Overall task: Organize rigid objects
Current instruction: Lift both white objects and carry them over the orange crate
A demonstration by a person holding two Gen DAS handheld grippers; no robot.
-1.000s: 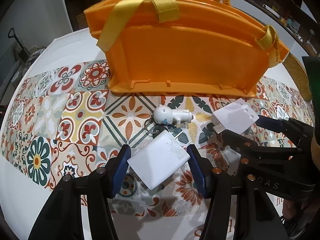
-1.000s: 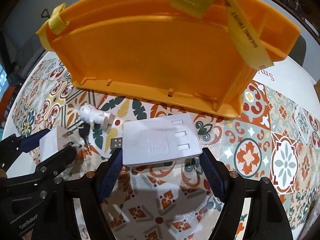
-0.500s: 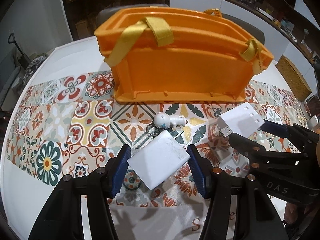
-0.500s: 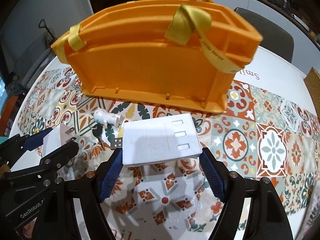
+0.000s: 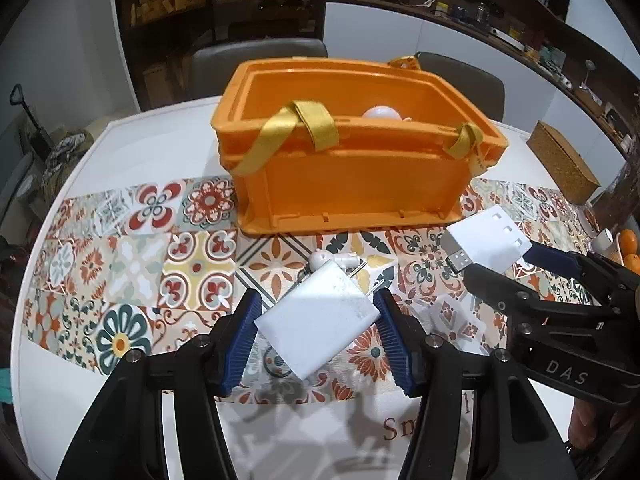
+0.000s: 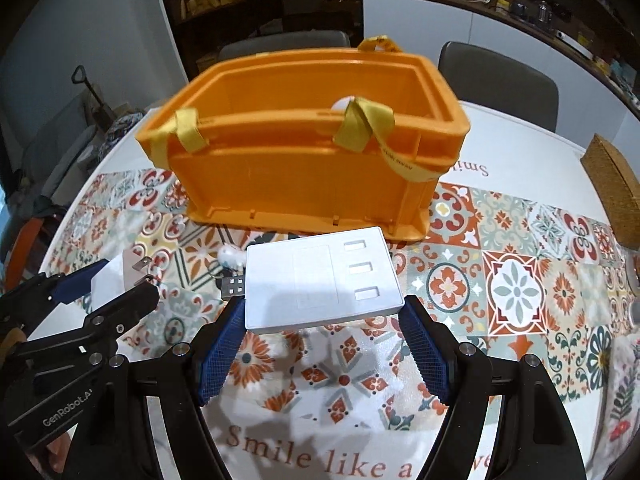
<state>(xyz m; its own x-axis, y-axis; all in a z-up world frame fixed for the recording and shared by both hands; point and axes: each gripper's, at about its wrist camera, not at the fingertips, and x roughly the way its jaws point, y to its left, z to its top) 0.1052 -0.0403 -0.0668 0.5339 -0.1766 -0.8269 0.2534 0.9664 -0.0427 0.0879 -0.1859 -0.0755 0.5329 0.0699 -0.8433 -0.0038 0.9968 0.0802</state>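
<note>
My left gripper [image 5: 318,312] is shut on a white charger block [image 5: 318,320] with metal prongs and holds it above the tiled cloth. My right gripper [image 6: 322,320] is shut on a flat white USB hub [image 6: 320,284] and holds it raised; the hub also shows in the left wrist view [image 5: 486,240]. The orange basket [image 5: 352,176] with yellow straps stands behind both, open at the top, with a white round object [image 5: 382,113] inside. A small white figurine keychain [image 5: 334,258] lies on the cloth in front of the basket.
The table carries a patterned tile cloth [image 5: 132,252]. A woven box [image 5: 562,168] sits at the far right. Oranges [image 5: 628,240] lie at the right edge. Chairs [image 6: 496,80] stand behind the table.
Both grippers have risen and pulled back with their objects. The basket now looks smaller and its open top and inside are in view.
</note>
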